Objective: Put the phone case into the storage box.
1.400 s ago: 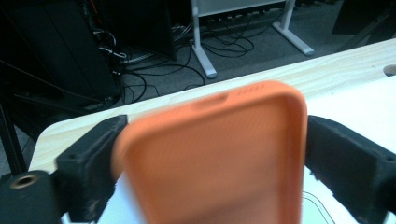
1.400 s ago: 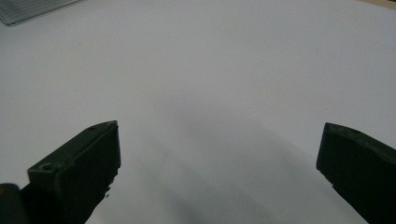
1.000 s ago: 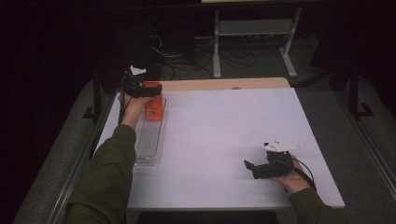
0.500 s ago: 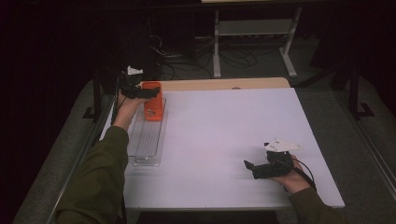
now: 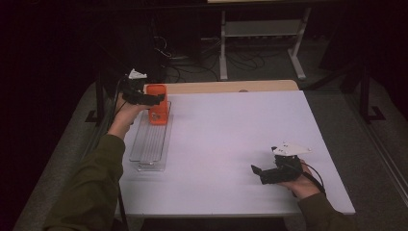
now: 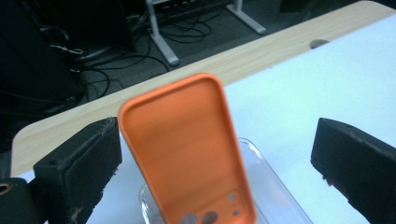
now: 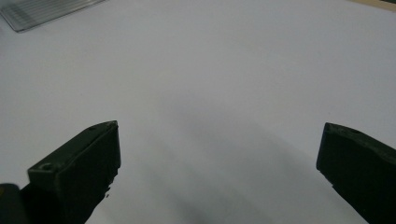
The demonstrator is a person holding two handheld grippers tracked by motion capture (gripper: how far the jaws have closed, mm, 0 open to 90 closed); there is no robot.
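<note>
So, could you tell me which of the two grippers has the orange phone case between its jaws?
The left gripper: the orange phone case stands between its open jaws; the right gripper frames bare table.

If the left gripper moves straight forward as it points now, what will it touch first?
Most likely the orange phone case, standing in the clear tray between the open jaws of the left gripper. The exact depth is hard to judge.
</note>
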